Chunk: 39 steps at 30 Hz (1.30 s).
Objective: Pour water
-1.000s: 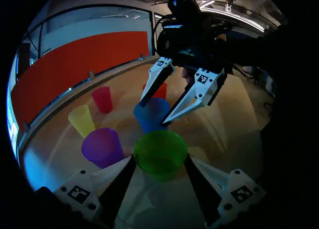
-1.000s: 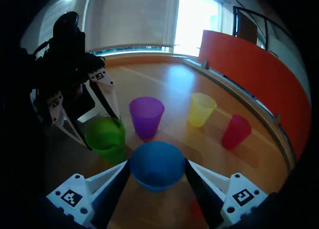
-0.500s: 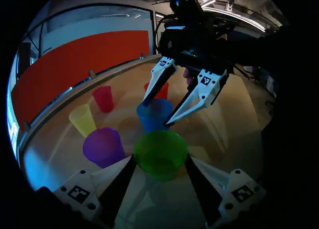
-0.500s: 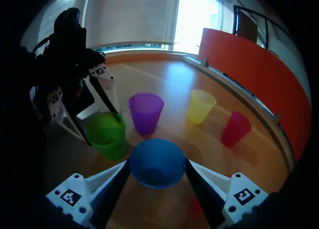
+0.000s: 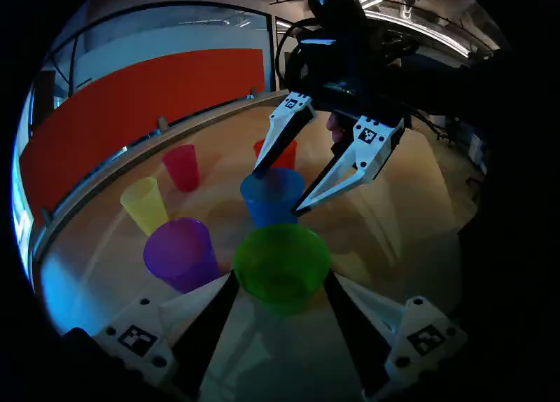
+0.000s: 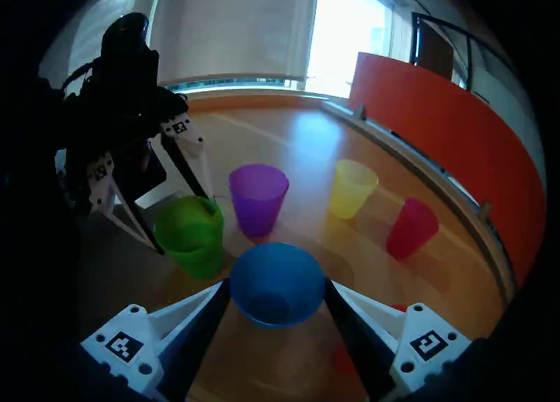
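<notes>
Fingers (image 5: 210, 321) of the left gripper (image 5: 280, 277) grasp the green cup (image 5: 281, 262), near on the wooden table (image 6: 308, 143), while the right gripper (image 6: 274, 284) grasps the blue cup (image 6: 276, 297) just beyond it; pouring seems about to start, needing one rim tilted over the other.

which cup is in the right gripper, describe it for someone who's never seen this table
Find the long orange wall panel beside the wooden table. In front of it, look for the blue cup, gripped between the two fingers of the right gripper, next to the green cup and the purple cup. It is the only blue one.
</notes>
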Available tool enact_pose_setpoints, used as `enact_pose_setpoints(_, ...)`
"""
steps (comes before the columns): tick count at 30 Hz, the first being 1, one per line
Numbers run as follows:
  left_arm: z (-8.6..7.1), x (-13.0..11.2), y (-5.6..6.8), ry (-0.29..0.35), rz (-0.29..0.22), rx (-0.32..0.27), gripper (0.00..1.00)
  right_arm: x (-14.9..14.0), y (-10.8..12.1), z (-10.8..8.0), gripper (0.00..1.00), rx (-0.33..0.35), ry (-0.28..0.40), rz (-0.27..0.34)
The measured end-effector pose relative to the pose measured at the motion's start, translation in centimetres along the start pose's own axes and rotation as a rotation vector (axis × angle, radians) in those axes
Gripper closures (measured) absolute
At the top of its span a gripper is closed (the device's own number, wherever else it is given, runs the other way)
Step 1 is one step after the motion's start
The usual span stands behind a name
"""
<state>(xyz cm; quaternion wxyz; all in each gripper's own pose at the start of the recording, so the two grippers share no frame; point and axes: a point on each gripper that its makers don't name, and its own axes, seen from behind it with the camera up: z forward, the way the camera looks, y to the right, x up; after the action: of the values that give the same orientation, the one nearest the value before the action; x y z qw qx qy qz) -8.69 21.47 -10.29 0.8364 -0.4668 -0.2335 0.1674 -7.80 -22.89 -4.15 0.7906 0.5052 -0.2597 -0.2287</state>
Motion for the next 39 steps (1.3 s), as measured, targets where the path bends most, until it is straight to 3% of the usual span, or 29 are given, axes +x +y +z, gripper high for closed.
enact_pose_setpoints(14, -0.5, -0.5, -0.3, -0.022, 0.016, 0.016, 0.11, 0.7, -0.1, -0.6, 0.0, 0.002, 0.016, -0.015)
enact_pose_setpoints(39, -3.6, -0.2, -1.8, -0.006, 0.005, 0.085, 0.11, 2.0, -0.4, -3.1, 0.0, -0.019, 0.063, -0.029)
